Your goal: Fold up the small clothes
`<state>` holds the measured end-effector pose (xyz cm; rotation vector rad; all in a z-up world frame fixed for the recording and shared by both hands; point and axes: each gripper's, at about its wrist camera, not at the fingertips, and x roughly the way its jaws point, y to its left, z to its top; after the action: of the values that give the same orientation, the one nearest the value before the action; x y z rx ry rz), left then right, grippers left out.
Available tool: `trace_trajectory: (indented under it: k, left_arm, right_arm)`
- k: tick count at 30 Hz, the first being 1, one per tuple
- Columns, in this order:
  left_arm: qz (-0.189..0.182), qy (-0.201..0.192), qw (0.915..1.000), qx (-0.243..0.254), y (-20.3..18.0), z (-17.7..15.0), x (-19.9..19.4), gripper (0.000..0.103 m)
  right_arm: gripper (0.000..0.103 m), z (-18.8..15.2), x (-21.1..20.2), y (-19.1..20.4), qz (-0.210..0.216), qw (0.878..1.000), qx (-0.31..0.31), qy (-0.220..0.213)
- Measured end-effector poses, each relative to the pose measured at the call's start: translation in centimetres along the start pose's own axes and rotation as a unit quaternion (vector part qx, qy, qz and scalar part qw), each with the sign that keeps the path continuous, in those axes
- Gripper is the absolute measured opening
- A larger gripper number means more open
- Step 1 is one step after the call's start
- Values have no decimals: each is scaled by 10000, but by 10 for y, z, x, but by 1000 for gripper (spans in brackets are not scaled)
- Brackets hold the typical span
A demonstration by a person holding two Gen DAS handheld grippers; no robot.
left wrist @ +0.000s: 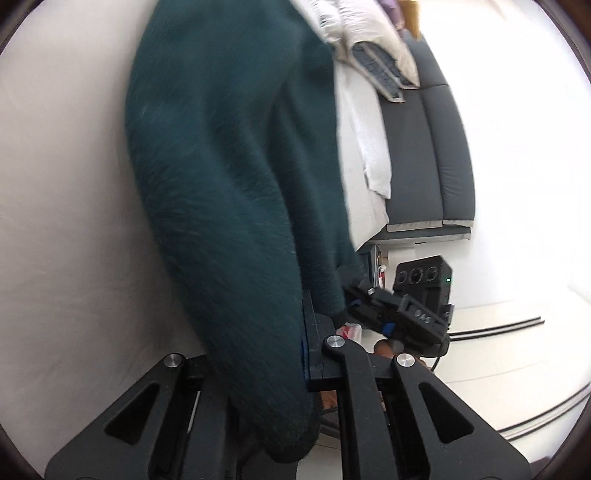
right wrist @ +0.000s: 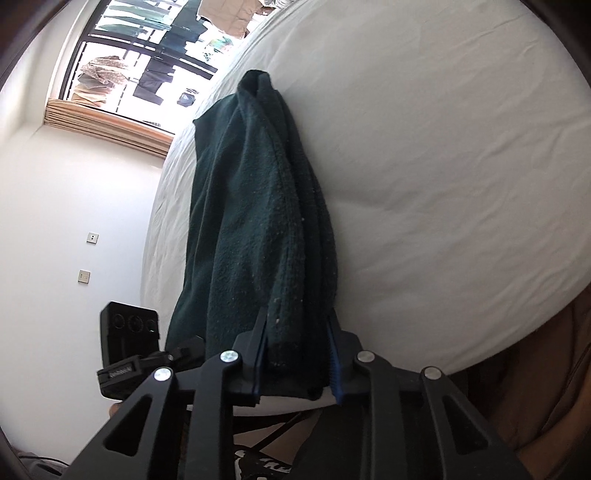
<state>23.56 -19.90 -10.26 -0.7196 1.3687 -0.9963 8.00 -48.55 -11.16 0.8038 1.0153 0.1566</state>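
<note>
From the right wrist camera I saw my right gripper (right wrist: 297,360) clamped on a bunched edge of the dark green fleece garment (right wrist: 258,229), both blue-lined pads pressed into the cloth. The garment ran away from the jaws in thick folds and lay against the white bedsheet (right wrist: 443,166). Low on that view's left sat my other gripper's body, black, with 3 round ports.

The left wrist camera gave the reverse. There my left gripper (left wrist: 255,373) had the same garment (left wrist: 229,166) passing between its fingers; the near finger's blue pad (left wrist: 303,354) touched the cloth, but the far finger was buried under fleece, so I could only say it was closed on the fabric as far as I could see. The cloth was blurred in that view. To the right, just past it, the right gripper (left wrist: 351,290) showed as a black block pinching a corner of the garment.

Only the left view showed the far end of the bed: a white towel (left wrist: 369,140) on the sheet (left wrist: 66,184), a grey mattress edge (left wrist: 428,147) beside it, crumpled pale linen (left wrist: 354,26) at the top, and a light floor with black cables (left wrist: 495,326).

Only the right view showed the white wall with 2 switch plates (right wrist: 84,276), then a window (right wrist: 147,55) with clothes hanging outside.
</note>
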Motion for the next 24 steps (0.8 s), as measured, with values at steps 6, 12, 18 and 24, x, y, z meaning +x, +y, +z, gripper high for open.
trace_trajectory:
  k: [6,12,18,24]
  left_arm:
    - [69,-339,9994,-61,15,-23,-76,6]
    - [159,-582,9969,-507,51,-59,-119,6]
    - [126,-717,9966,-372,48,-92,-153,6]
    - [-194,-959,9927,-707,53,-114,-182,6]
  right_arm:
    - [28,-33,16,26,191,9993,-31,306]
    - [28,-81,40,61,104,9982,-287,521]
    - [28,-111,36,77,350,9974,-215,590]
    - [28,-121,31,81,767,9947,11,681]
